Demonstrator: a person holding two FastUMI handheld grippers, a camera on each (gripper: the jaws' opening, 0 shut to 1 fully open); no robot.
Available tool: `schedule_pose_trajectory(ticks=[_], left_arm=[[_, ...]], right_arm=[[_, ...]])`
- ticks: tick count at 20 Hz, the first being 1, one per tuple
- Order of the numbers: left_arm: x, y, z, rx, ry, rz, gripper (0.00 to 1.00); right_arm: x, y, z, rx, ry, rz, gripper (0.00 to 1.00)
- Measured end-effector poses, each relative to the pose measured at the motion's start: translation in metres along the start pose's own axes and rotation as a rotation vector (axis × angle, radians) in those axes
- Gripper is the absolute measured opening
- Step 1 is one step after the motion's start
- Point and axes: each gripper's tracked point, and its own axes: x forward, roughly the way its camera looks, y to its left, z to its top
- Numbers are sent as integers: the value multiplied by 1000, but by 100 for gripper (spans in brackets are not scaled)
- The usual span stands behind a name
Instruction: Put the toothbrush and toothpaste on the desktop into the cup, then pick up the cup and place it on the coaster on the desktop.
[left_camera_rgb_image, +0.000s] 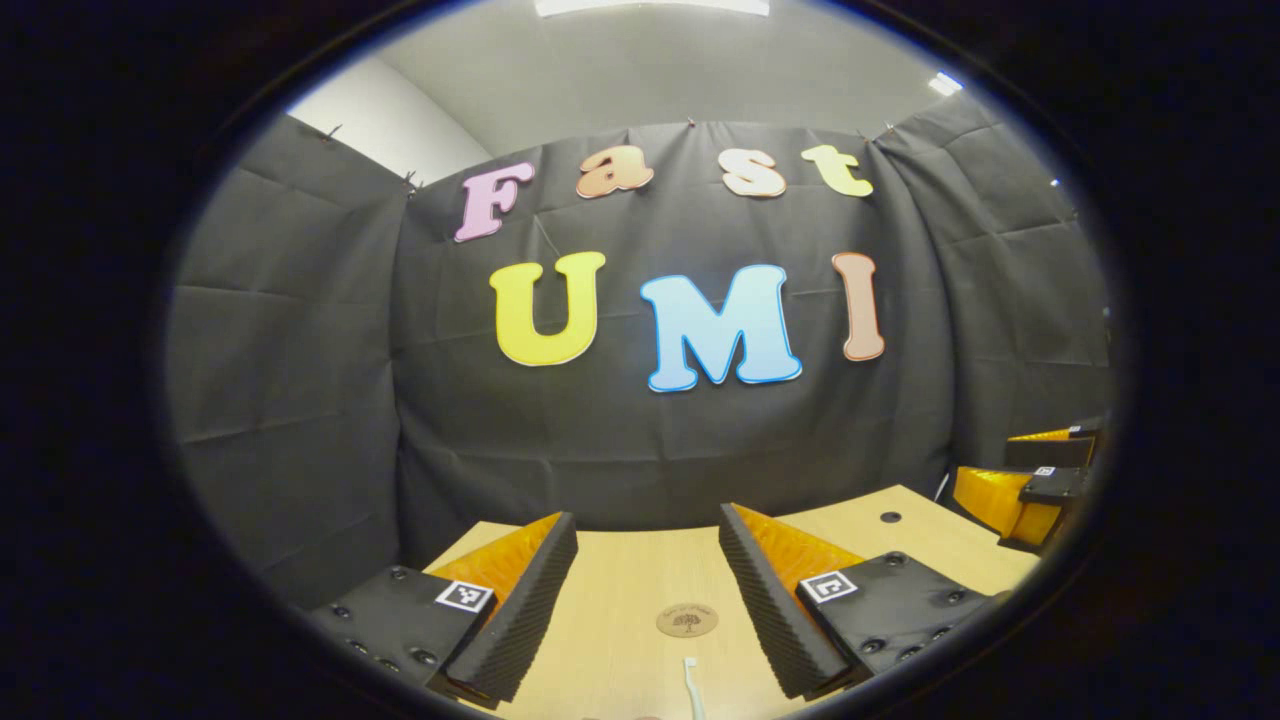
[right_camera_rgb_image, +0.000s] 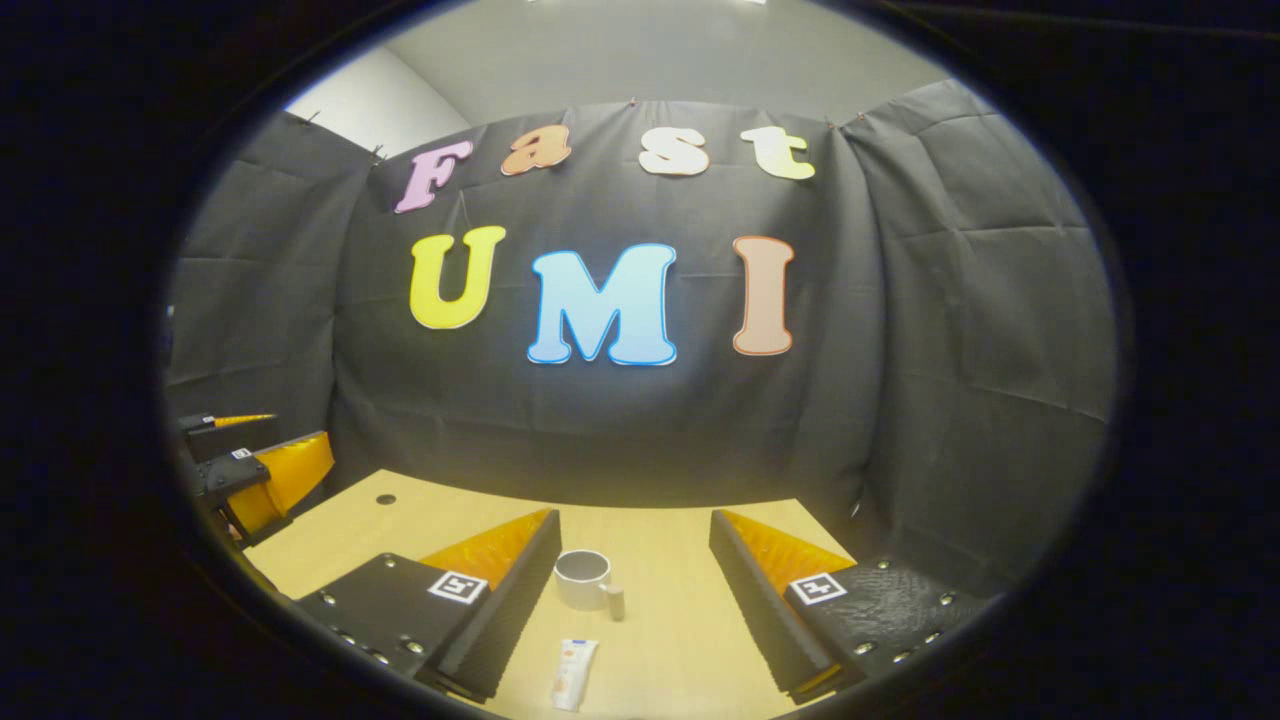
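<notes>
Left hand-held gripper (left_camera_rgb_image: 648, 600) spread above toothbrush (left_camera_rgb_image: 692, 688); right hand-held gripper (right_camera_rgb_image: 635, 600) spread, cup (right_camera_rgb_image: 585, 579) and toothpaste (right_camera_rgb_image: 574, 674) between fingers.

One light wooden desktop (right_camera_rgb_image: 690, 600) holds four small things. On it there is one grey cup with a handle (right_camera_rgb_image: 585, 580), one white toothpaste tube (right_camera_rgb_image: 574, 674), one white toothbrush (left_camera_rgb_image: 691, 686) and one round brown coaster (left_camera_rgb_image: 687, 620).

Right claw (right_camera_rgb_image: 635, 600) gapes above cup (right_camera_rgb_image: 583, 579) and toothpaste (right_camera_rgb_image: 574, 674).
</notes>
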Motion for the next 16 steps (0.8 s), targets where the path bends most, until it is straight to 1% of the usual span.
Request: schedule_pose_trajectory(ticks=[1, 6, 8, 11, 12, 14, 15, 16], left_arm=[[0, 1, -1, 1, 2, 1, 100], [1, 1, -4, -3, 9, 8, 100], [2, 1, -8, -5, 21, 3, 95], [3, -3, -24, 1, 61, -14, 95], [2, -6, -30, 3, 76, -20, 100], [3, -9, -42, 8, 108, -29, 100], [5, -10, -47, 9, 125, -33, 95], [6, -11, -53, 3, 142, -37, 95]], right_arm=[[0, 0, 0, -1, 1, 1, 94], [0, 0, -1, -2, 4, 1, 94], [1, 0, -2, 0, 12, 1, 94], [1, 0, -5, 5, 38, -3, 94], [1, 1, -8, 10, 51, -3, 94], [3, 2, -16, 21, 79, 2, 94], [4, 3, -20, 26, 97, 5, 94], [5, 4, -27, 30, 115, 8, 94]])
